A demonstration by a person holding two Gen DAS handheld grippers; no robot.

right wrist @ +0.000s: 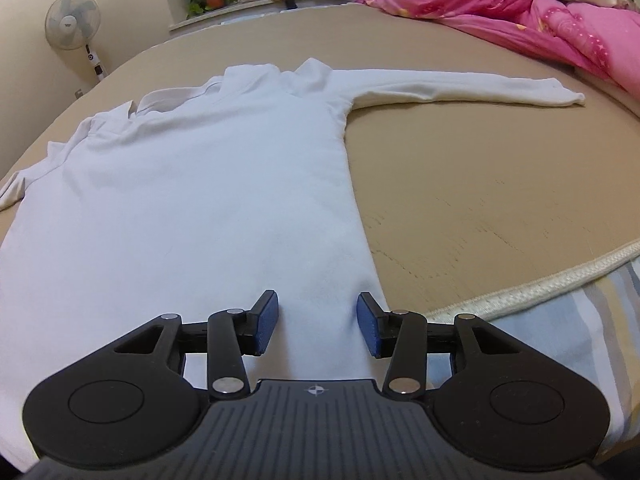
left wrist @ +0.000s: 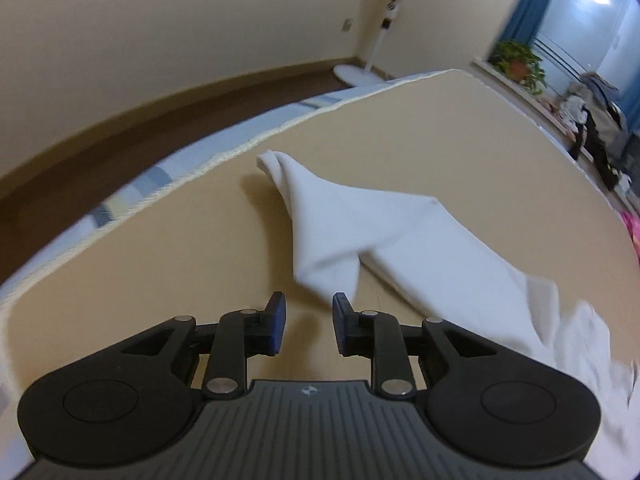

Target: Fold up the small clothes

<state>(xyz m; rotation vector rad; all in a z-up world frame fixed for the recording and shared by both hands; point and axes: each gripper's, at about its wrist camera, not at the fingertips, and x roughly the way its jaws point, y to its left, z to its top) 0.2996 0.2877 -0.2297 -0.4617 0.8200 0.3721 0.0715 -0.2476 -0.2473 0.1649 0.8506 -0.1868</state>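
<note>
A white long-sleeved shirt (right wrist: 192, 184) lies spread on the tan bed (right wrist: 480, 184) as your left gripper (left wrist: 309, 322) and right gripper (right wrist: 317, 320) hover beside it, jaws open and empty.

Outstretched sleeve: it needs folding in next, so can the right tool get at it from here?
Probably yes: the outstretched sleeve lies flat on bare mattress, nothing on it, and the right tool is open over the shirt hem.

The shirt (right wrist: 192, 184) lay flat on the bed (right wrist: 480, 184), one sleeve (right wrist: 460, 88) stretched rightward, a quilt (right wrist: 520, 12) behind it, a fan (right wrist: 72, 20) far left.
</note>
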